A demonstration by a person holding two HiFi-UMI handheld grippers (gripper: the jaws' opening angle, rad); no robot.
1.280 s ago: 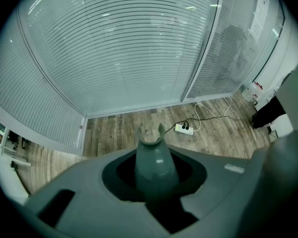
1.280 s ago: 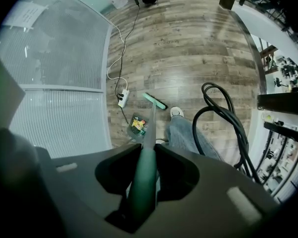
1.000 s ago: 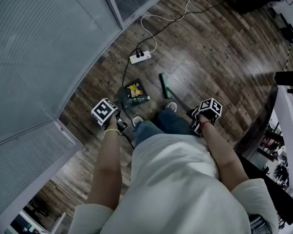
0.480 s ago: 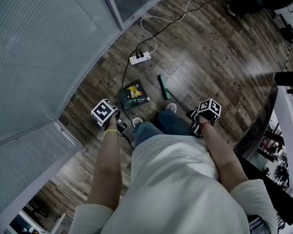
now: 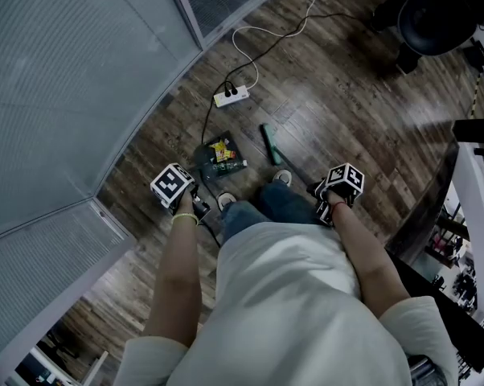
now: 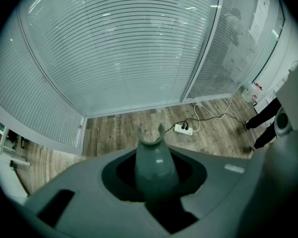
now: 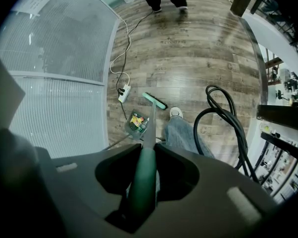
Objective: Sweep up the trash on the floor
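A dark dustpan (image 5: 219, 156) lies on the wood floor ahead of my feet, with yellow and green trash wrappers (image 5: 221, 149) in it. The dustpan (image 7: 137, 122) also shows small in the right gripper view. My left gripper (image 5: 176, 186) is shut on the grey dustpan handle (image 6: 153, 163), whose forked tip points up. Just right of the pan rests the green broom head (image 5: 271, 143). The right gripper (image 5: 342, 182) is shut on the green broom handle (image 7: 142, 178), which runs down to the broom head (image 7: 154, 101).
A white power strip (image 5: 231, 95) with black and white cables lies beyond the dustpan, by the frosted glass wall (image 5: 73, 79). A person in dark clothes (image 5: 431, 10) stands at the top right. Black looped hoses (image 7: 227, 119) hang at my right. My shoe (image 7: 176, 113) is near the broom head.
Both grippers, the dustpan and the broom hold almost still. The person in dark clothes has moved further into view at the top right.
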